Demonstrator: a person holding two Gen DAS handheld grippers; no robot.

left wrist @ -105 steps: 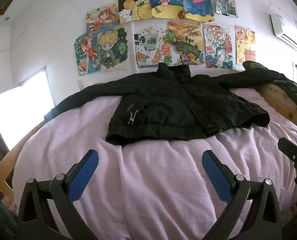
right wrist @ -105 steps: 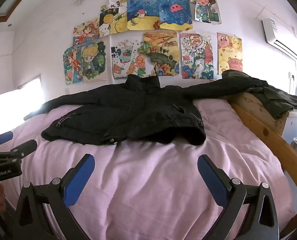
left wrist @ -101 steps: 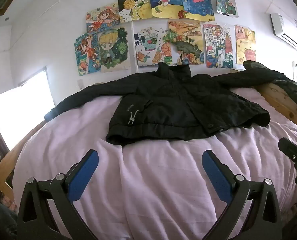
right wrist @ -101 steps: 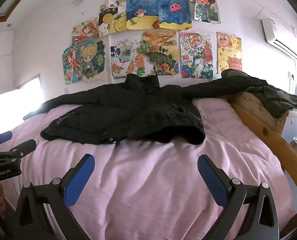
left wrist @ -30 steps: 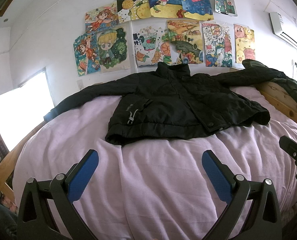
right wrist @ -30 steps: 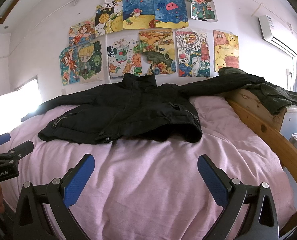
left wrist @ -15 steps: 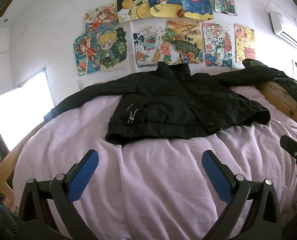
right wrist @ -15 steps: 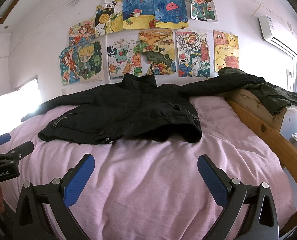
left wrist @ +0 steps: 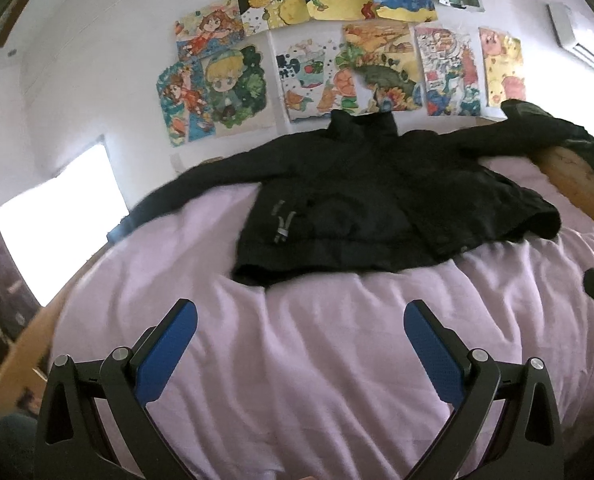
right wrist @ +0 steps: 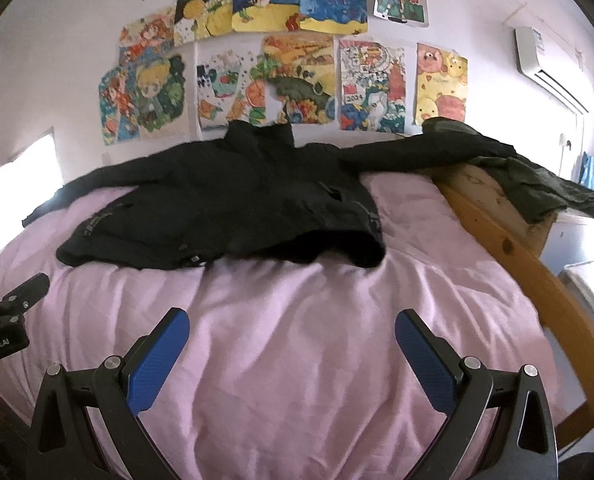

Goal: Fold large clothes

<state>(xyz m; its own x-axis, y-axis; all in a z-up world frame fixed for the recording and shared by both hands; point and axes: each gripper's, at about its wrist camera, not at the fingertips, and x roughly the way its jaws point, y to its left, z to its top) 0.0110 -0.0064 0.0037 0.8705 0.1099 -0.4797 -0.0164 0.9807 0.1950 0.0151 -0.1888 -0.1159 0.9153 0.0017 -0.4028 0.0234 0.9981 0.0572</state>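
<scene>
A black jacket point(left wrist: 377, 200) lies spread flat on the pink bed sheet point(left wrist: 297, 360), collar toward the wall, both sleeves stretched out sideways. It also shows in the right wrist view point(right wrist: 233, 204). Its right sleeve point(right wrist: 409, 152) reaches onto the wooden bed rail. My left gripper point(left wrist: 297, 340) is open and empty, above the sheet in front of the jacket's hem. My right gripper point(right wrist: 293, 340) is open and empty, also short of the hem. The left gripper's tip point(right wrist: 21, 292) shows at the left edge of the right wrist view.
A wooden bed rail point(right wrist: 537, 280) runs along the right side, with a dark green garment point(right wrist: 537, 184) draped on it. Drawings point(right wrist: 297, 60) cover the wall behind the bed. A bright window point(left wrist: 57, 232) is at the left. An air conditioner point(right wrist: 549, 68) hangs at the upper right.
Both grippers have moved slightly forward and lower toward the jacket; the view is a little blurred from motion. Both stay open and empty. The jacket has not moved.
</scene>
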